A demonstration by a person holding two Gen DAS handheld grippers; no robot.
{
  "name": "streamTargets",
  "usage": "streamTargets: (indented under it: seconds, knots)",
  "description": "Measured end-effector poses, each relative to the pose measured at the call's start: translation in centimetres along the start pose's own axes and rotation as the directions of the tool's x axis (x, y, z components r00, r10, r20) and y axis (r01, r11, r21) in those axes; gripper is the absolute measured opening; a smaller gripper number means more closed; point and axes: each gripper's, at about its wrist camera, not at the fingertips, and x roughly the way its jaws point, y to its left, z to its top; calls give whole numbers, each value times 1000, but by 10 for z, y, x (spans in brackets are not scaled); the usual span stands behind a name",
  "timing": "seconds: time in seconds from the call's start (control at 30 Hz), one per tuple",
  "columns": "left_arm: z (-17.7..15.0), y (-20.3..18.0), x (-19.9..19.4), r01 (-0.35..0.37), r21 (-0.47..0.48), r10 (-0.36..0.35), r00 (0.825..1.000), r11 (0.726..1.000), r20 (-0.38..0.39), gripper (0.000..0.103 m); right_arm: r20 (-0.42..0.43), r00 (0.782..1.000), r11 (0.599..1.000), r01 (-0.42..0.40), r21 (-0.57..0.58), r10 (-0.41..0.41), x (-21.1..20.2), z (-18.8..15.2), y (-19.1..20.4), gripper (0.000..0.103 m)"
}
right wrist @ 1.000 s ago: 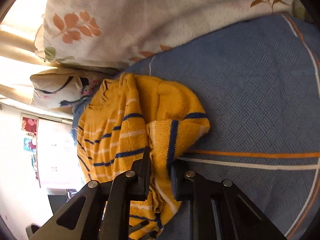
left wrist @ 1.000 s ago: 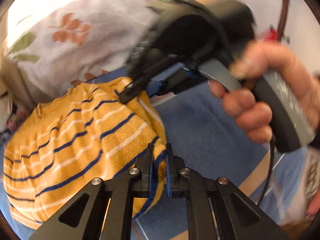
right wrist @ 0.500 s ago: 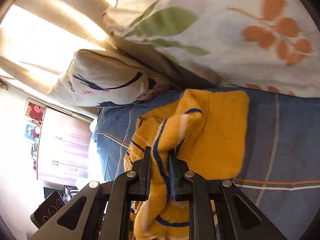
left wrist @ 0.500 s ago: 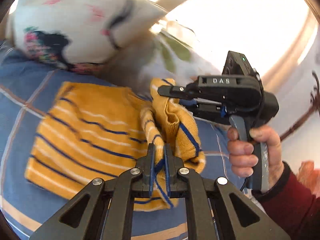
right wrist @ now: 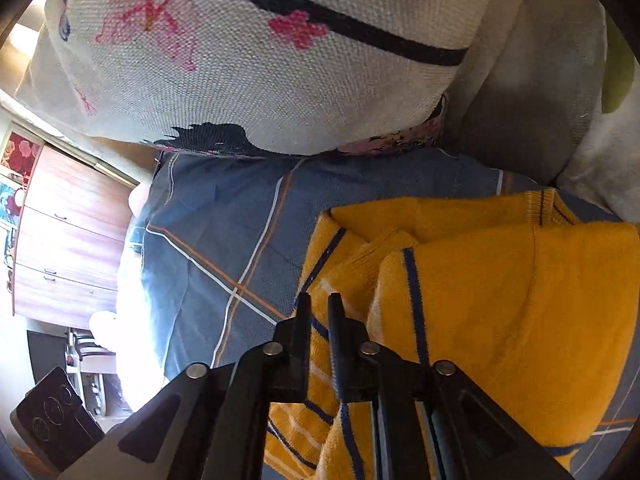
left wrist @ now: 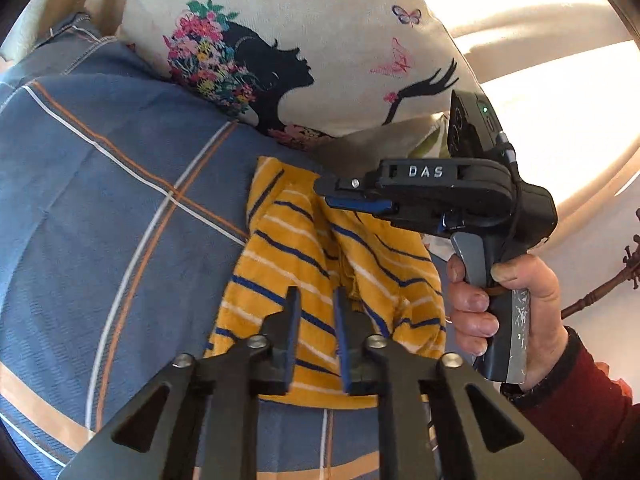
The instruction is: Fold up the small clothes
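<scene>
Left wrist view: yellow striped sweater (left wrist: pixel 320 272) lying bunched on blue plaid bedspread (left wrist: pixel 112 208), just below printed cushion (left wrist: pixel 304 40). Left gripper (left wrist: pixel 316 300) jaws opening, narrow gap, no fabric pinched, sweater beneath. Right gripper (left wrist: pixel 352 196), gripped by hand (left wrist: pixel 508 300), poised over sweater's far edge. Right wrist view: right gripper (right wrist: pixel 319 304) jaws opening, narrow gap, pads clear of knit, sweater folds directly below and to the right.

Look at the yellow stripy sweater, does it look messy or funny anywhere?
A bit. The sweater lies folded on the blue blanket by the pillow, but it is rumpled: a bunched crease runs down its middle and the edges don't line up.
</scene>
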Motion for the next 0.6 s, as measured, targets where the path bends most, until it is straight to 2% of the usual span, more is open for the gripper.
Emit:
streamTargets:
  seconds: [0.03,0.07,0.1,0.13,0.2,0.27,0.33,0.37,0.4,0.43,0.47,0.53,0.6]
  knots:
    - [-2,-4,3,31,6,-31,999,999,-10,33,4,1000,1000,20,-4,-20,-4,-1,2,43]
    - [-5,-8,5,62,19,-62,998,998,-18,38,13,999,999,48,-17,-48,-12,-5,3,61]
    - [-6,-12,10,91,33,-90,996,995,-28,43,24,995,995,95,-42,-94,-20,-9,5,69]
    - [-8,-18,14,121,49,-119,992,991,-38,45,21,989,986,151,-68,-150,-25,-13,6,70]
    - [-12,-30,23,160,80,-156,986,984,-59,58,-8,974,967,226,-117,-228,-31,-19,12,73]
    - [-17,-41,35,150,114,-140,986,982,-89,61,-54,961,954,263,-144,-273,-25,-22,13,73]
    - [-23,-48,51,99,150,-78,987,984,-139,60,-86,948,945,291,-148,-305,-18,-26,9,73]
    - [-26,-50,59,80,161,-52,984,984,-173,31,-89,941,938,311,-155,-327,-15,-29,7,73]
    - [-28,-49,66,66,161,-31,978,985,-208,8,-91,935,932,324,-164,-342,-10,-30,8,64]
    - [-29,-46,69,62,148,-27,974,987,-226,8,-109,928,926,336,-171,-357,-3,-31,8,44]
    - [-28,-42,67,67,128,-37,974,989,-223,8,-133,916,919,353,-176,-378,6,-31,9,9]
    - [-24,-36,54,85,95,-64,976,992,-206,8,-129,915,916,360,-175,-384,5,-33,11,9]
    - [-17,-29,38,96,70,-83,981,993,-177,8,-88,924,921,354,-163,-371,-9,-34,15,9]
